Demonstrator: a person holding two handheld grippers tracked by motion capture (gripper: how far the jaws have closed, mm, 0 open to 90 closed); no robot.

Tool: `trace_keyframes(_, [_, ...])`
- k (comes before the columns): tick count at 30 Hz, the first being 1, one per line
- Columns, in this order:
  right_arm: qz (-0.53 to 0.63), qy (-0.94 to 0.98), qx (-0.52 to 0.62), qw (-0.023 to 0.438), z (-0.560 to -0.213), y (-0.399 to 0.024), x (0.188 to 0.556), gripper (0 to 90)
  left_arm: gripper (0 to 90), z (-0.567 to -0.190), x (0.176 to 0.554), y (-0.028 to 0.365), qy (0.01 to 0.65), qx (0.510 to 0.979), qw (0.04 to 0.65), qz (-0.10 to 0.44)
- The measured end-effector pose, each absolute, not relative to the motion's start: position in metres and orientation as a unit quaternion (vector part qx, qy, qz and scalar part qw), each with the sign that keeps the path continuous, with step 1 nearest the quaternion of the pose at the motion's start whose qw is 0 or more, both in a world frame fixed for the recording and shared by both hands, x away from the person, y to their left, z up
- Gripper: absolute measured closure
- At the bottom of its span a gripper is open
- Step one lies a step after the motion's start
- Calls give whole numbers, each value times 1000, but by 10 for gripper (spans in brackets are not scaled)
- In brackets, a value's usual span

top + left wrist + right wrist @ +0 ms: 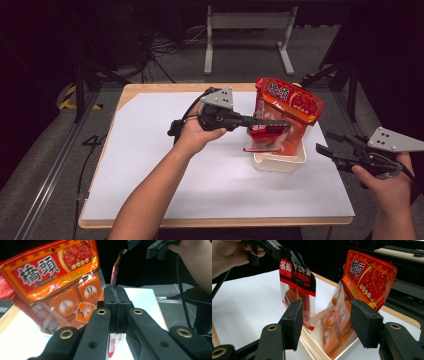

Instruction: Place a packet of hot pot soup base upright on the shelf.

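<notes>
Left hand (197, 134): forearm reaches in from the lower edge and slants up toward the middle of the surface (165, 165); the left tongs (280, 125) point level toward the white tray (278, 163), with their jaws pressed together on the top edge of a small red-and-black pouch (267, 136), which hangs over the tray's near side.

Right hand (387, 187): held low off the right edge of the surface, wrist level; the right tongs (325, 142) are aimed back toward the tray with their jaws spread and nothing between the pads.

Large orange pouch (287, 107): stands tilted in the tray, leaning away from the small one.

View notes: the left gripper view has the small pouch (115, 272) edge-on, a thin strip rising from the closed jaws (its printed face cannot be read there), with the large pouch (57, 282) close at the left. The right gripper view gives the small pouch's (297, 287) front label, the clear lower half hanging free just above the tray (312, 345), and the large pouch (357, 297) seated inside it.

Count: two hands, two tongs, two pouches, one tray, one white sheet on the wooden surface.
</notes>
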State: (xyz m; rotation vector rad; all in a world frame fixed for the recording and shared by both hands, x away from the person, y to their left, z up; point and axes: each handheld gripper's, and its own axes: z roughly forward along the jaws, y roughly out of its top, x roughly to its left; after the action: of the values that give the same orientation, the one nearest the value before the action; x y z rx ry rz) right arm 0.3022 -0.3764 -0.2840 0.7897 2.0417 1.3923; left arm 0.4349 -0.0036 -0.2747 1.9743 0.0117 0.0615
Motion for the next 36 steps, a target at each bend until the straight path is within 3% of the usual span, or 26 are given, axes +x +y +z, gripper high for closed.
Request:
trace_keyframes(20, [529,751,285,273,-280,-375,298,439,900,-286,434,-36,-27,839,544,13])
trace_keyframes(36, [528,753,285,271,-280,-375,299,435,900,-308,438,-49,-15,841,540,-5])
